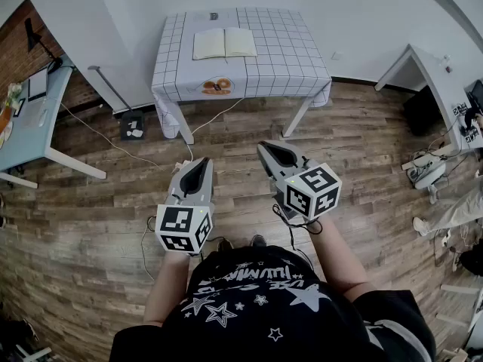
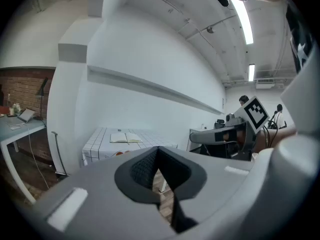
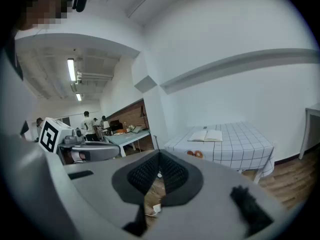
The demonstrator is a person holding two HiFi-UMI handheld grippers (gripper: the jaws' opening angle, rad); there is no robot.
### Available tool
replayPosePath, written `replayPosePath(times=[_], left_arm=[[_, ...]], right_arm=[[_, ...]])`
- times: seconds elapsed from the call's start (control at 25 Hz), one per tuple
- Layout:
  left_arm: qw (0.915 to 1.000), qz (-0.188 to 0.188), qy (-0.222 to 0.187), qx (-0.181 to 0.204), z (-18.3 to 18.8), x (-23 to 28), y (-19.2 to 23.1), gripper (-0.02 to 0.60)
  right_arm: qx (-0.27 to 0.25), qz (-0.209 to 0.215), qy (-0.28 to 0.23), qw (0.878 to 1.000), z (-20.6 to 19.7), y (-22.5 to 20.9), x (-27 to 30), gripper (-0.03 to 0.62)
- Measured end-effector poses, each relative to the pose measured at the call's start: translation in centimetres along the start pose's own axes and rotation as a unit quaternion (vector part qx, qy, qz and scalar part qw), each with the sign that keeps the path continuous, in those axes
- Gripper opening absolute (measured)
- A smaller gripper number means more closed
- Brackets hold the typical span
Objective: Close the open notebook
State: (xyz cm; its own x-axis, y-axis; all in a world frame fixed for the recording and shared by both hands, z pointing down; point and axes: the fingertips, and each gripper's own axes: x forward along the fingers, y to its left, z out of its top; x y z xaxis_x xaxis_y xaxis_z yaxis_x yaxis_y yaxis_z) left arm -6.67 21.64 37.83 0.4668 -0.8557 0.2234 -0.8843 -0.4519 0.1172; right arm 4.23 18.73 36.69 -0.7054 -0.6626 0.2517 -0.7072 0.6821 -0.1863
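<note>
Standing well back from the tabletop [image 1: 302, 51], I have both claws held low in front of me, nowhere near the work. The left claw [image 1: 201, 163] has its tips brought together on nothing. The right claw [image 1: 266, 149] is likewise closed right up and empty.

The open notebook [image 1: 225, 43] lies flat, pages up, left of centre on the checked cloth [image 1: 249, 78] that covers the tabletop. I judge it light, with floppy pages and a somewhat stiffer cover. It may well slide or ruck the cloth if pushed sideways. I would take one half by its outer edge, pinching cover and pages together, and fold it over the spine. The other claw would rest on the opposite half to steady it.

The wall stands just behind the tabletop, so the near side is my way in. Bare wooden floor [image 1: 90, 225] lies between, with a cable [image 1: 213, 116] trailing across it to mind. The desks at either side are well apart from my path.
</note>
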Motion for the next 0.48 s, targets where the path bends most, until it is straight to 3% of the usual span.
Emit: replayPosePath(times=[0.24, 0.48], left_arm=[[0.9997, 0.002, 0.002, -0.026, -0.2, 0.0, -1.4, 0.008], [0.9997, 0.013, 0.006, -0.021, -0.2, -0.2, -2.1, 0.008]], right_arm=[[-0.001, 0.010, 0.002, 1.000, -0.4, -0.4, -1.3, 0.015], [0.002, 0.018, 0.006, 1.000, -0.8, -0.9, -2.0, 0.015]])
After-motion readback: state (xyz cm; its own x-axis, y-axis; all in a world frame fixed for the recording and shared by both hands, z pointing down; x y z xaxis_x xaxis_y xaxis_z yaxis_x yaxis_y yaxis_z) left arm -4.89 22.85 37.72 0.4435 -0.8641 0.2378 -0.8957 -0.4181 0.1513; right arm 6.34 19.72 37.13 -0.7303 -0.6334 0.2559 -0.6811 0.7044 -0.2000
